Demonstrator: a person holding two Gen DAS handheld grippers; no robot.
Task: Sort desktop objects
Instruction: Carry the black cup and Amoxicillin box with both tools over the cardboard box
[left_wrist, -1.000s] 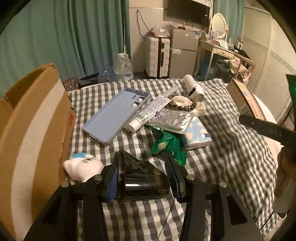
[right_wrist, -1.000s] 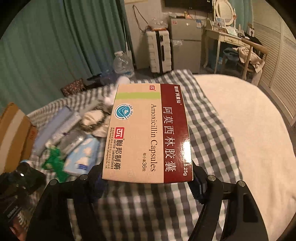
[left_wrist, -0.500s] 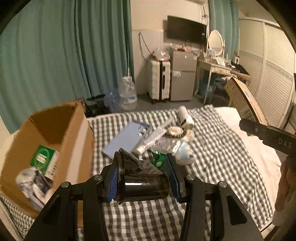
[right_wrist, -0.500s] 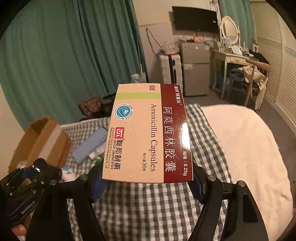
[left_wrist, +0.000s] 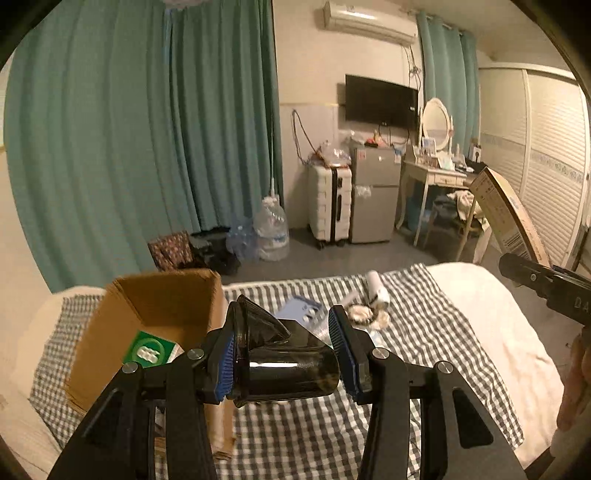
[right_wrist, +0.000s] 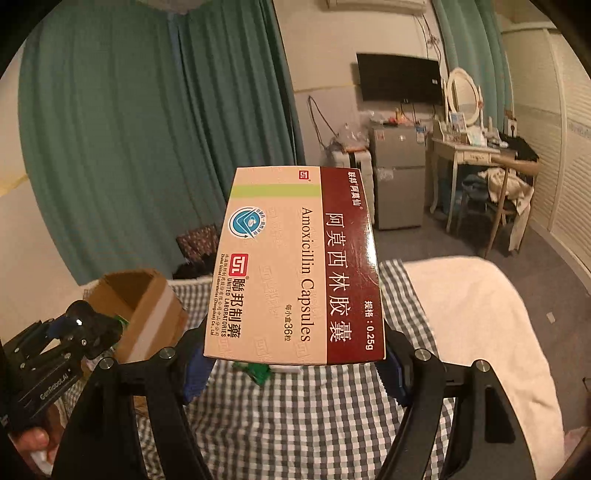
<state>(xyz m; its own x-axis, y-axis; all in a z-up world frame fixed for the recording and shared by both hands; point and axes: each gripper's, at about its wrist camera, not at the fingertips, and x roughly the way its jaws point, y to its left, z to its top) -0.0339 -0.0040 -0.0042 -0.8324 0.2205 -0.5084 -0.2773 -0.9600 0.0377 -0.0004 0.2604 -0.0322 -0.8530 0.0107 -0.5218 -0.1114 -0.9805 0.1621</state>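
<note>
My left gripper (left_wrist: 284, 354) is shut on a dark glossy object with a cone-shaped end (left_wrist: 280, 354), held high above the checked cloth. My right gripper (right_wrist: 295, 365) is shut on an Amoxicillin Capsules box (right_wrist: 299, 266), cream and maroon, held flat and high; that box also shows edge-on in the left wrist view (left_wrist: 506, 218). An open cardboard box (left_wrist: 162, 314) stands on the left of the bed with a green-labelled pack (left_wrist: 149, 349) inside; it also shows in the right wrist view (right_wrist: 147, 314). The left gripper is just right of the box.
On the checked cloth (left_wrist: 424, 332) lie a blue phone case (left_wrist: 301, 308), a white cylinder (left_wrist: 376, 291), a bead bracelet (left_wrist: 364, 314) and a green packet (right_wrist: 255, 371). A white blanket (right_wrist: 480, 314) covers the right side. Beyond stand water bottles (left_wrist: 271, 236), a suitcase (left_wrist: 330, 203) and a fridge.
Both grippers have risen well above the bed with their objects still held. The left view now looks over the cardboard box's open top.
</note>
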